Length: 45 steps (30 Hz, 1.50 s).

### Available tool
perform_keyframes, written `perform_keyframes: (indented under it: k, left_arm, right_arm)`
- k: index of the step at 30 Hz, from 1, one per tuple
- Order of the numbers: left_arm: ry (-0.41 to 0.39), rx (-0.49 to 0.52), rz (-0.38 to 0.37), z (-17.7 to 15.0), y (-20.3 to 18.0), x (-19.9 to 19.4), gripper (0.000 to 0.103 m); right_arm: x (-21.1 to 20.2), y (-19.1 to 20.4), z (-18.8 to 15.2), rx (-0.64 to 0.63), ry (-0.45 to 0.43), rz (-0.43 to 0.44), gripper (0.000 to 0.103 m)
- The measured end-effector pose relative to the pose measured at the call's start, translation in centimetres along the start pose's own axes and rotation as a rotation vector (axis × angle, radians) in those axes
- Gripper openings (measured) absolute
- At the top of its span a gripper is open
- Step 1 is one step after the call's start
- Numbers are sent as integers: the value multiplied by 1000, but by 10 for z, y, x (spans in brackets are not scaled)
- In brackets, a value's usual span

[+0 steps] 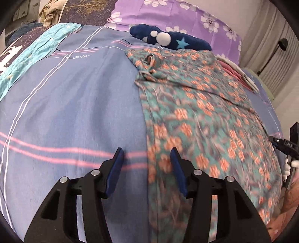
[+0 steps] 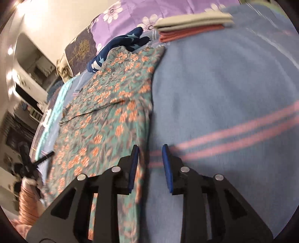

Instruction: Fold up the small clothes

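While both claws hang low over the bed (image 1: 74, 104), the floral garment (image 1: 196, 115) lies spread flat on the blue striped sheet, running lengthwise from the near edge up toward the pillows. And look at the left claw (image 1: 147, 168): jaws parted, nothing between them, straddling the garment's left border, one blue pad over bare sheet and the other over the printed cloth. Over on the other side, the right claw (image 2: 150, 164) mirrors it, jaws apart and empty, set across the garment's right border, with the left pad above the flowers and the right pad above the pink stripes. Up at the far end, the garment's top edge is bunched into a small rumple. Just beyond it rests a navy plush toy (image 1: 168, 40) with white dots and a pale blue star, touching or nearly touching the cloth. Toward the far right corner of the bed sits a folded stack (image 2: 192, 26), a cream piece on top of a pink one, apart from the garment. A purple flowered pillow (image 1: 177, 16) closes off the head of the bed.
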<state>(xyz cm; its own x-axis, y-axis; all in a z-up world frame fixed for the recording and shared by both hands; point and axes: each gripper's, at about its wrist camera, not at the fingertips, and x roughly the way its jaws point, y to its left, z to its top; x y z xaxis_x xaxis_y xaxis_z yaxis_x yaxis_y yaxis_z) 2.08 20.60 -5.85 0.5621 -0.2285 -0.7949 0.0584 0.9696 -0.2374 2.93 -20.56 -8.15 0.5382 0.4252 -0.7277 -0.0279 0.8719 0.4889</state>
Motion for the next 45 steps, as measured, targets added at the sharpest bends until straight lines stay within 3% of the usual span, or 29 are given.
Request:
perform_keyframes:
  k: [9,29,33,35,36,37,38,40,43,45]
  left_arm:
    - [39,119,-40,-42,-19,-30,52]
    - [17,23,-198,-111,-14,-76,52]
    - [-1,0,-248,-117,-9,-77,47]
    - [-14,-7,-261,-111,-9,-68,42]
    - [-19,-10,-257,-108,-8,-64,34]
    - [-21,-11,-246,-105,-9,-61,22]
    - [-21,-22,-236,-101,-8,-58,19]
    - [-24,-45,-241,-97,-7,-59,5]
    - [-81,-30,-213,-90,-15,-80,3]
    - [-146,-22,-256,-81,-24,-106,2]
  right_arm:
    - [-33,4,-58,14,13,36,27]
    - [-79,15,-145,-41,124,121,32]
    - [-75,16,-150,-43,128,170,45]
    - [-67,17,-144,-40,125,214,45]
    - [-63,16,-140,-28,123,222,37]
    - [-60,14,-135,-3,119,213,10]
    - [-58,13,-132,18,122,207,3]
    - [-62,10,-128,59,102,225,3]
    - [-90,9,-116,92,6,282,2]
    - [-120,11,-105,85,-68,329,2]
